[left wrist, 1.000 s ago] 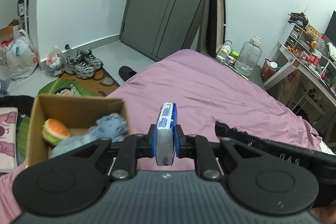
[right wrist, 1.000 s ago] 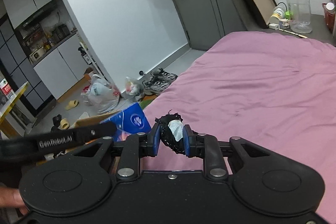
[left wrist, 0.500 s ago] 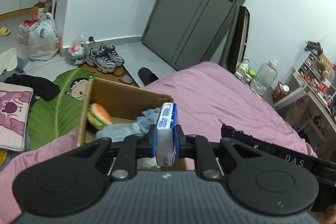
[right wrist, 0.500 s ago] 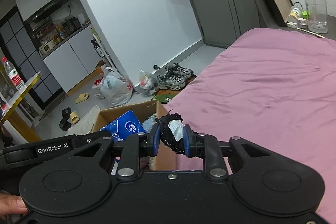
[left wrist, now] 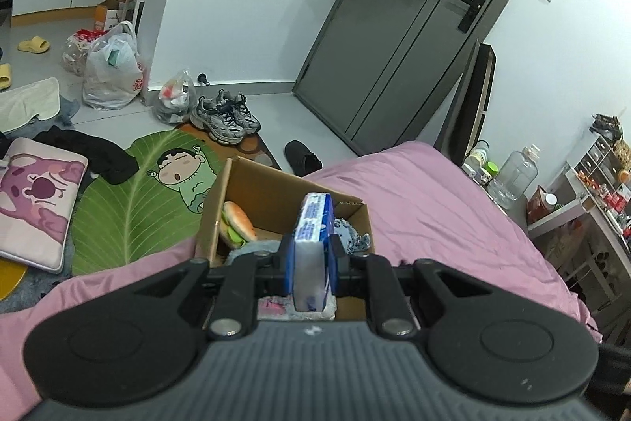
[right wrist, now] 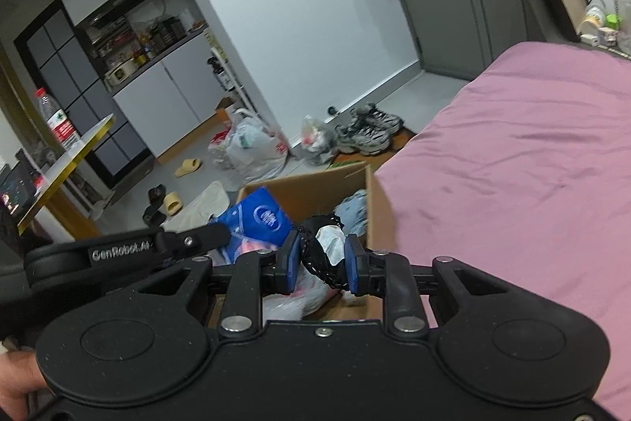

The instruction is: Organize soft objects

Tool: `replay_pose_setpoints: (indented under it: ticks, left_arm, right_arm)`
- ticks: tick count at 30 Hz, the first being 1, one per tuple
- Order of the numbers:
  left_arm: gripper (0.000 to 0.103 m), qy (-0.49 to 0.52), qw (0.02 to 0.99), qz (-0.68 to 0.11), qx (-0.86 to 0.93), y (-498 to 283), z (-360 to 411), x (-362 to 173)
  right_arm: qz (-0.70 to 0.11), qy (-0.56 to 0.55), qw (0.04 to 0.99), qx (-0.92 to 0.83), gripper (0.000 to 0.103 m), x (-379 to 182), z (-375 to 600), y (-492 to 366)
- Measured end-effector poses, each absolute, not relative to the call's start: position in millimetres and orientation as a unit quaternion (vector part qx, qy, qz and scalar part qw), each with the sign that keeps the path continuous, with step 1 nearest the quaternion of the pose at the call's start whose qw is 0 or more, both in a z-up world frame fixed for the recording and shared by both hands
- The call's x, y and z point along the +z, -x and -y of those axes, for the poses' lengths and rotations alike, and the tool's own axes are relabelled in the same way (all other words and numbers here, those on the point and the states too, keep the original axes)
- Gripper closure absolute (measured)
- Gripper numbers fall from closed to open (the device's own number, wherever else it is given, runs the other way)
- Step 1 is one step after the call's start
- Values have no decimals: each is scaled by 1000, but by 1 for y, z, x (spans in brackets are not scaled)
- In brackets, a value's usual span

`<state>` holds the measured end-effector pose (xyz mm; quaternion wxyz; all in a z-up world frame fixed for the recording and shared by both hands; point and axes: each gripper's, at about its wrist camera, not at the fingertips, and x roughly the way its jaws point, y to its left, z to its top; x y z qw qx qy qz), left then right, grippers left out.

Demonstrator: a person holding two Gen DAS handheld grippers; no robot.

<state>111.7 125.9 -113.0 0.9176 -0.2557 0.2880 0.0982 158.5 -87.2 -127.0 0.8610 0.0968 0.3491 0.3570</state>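
The blue tissue pack [left wrist: 311,247] is pinched in my left gripper [left wrist: 309,263] and now hangs over the cardboard box [left wrist: 252,184], which a second ago lay off to the side. My right gripper [right wrist: 321,259] clamps a black-and-white bundle [right wrist: 323,247] above the same box, so I judge both are ready to drop.

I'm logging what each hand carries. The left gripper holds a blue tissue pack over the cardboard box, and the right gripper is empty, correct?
Not quite. The right gripper is not empty: the right wrist view shows its fingers shut on a black mesh bundle. The left gripper does hold the blue tissue pack over the cardboard box.
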Motion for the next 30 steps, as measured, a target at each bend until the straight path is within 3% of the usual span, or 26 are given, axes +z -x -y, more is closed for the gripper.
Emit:
replay_pose_setpoints:
  ticks: [5,16,20,23,25,27,30]
  left_arm:
    - [87,251,918,-294,92,-108,-124,-112]
    - [87,244,909,-331,71,-113,-113,-122]
    - [82,239,907,-340,71,-117,-109,-123]
    - [75,241,903,-345,87,-118,-110,-124]
    - [66,237,903,-344,96,-117,-111,-122]
    - [50,230,904,-343,109,-115,-110,-118]
    - [41,227,904,-343,118,-112,-112,-114]
  right_arm:
    - [-355,-95,857,361,60,-130,89,-156]
    - [-364,-99,858,347,60,-136,98,-157]
    - [-367,-100,858,345,60,-134,100,-157]
    - [-367,-96,861,340,60,-129,103,-158]
    - [-363,-91,864,338,58,-122,107,-158]
    - [-358,-89,867,336,54,-116,112,-157]
    - [-353,-86,870,333,51,-107,121,-157]
